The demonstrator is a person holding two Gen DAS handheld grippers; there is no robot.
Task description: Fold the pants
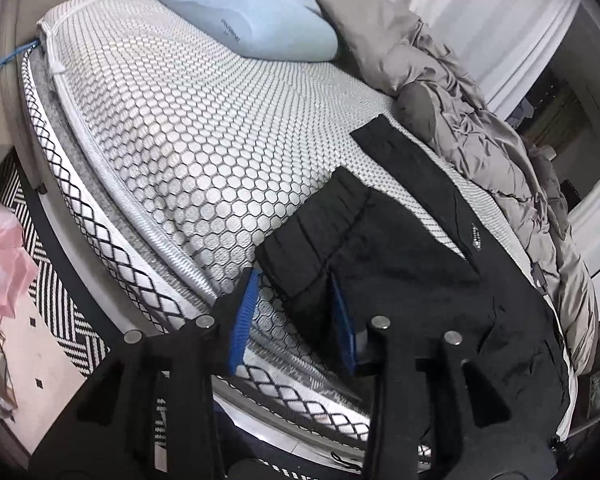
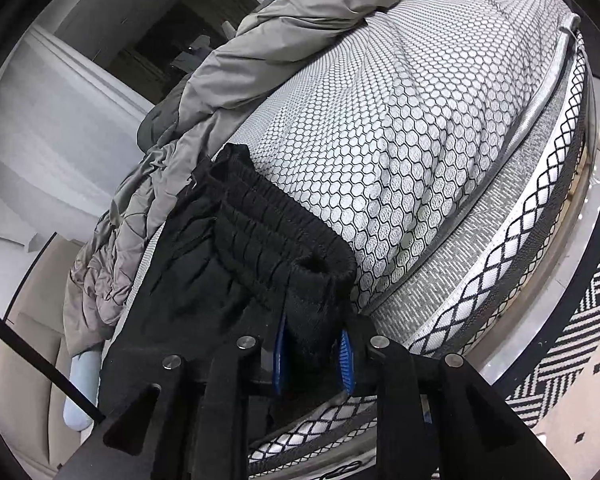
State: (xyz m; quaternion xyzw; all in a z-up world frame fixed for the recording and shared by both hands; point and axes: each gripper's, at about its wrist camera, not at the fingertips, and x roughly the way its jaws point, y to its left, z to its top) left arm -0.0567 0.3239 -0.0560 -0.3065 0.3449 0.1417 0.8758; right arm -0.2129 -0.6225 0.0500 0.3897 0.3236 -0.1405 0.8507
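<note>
Left gripper [image 1: 294, 304]: jaws part open, blue pads apart, the left one clear of the cloth and over the mattress [image 1: 172, 128]; the pants [image 1: 388, 248] (black) reach only the right pad, nothing pinched. Right gripper [image 2: 312, 356]: jaws narrow, pads pressing on the gathered elastic waistband [image 2: 268, 216]. Pants lie near the mattress edge. Beyond: crumpled grey duvet [image 1: 480, 112], then the pale blue pillow [image 1: 240, 12].
</note>
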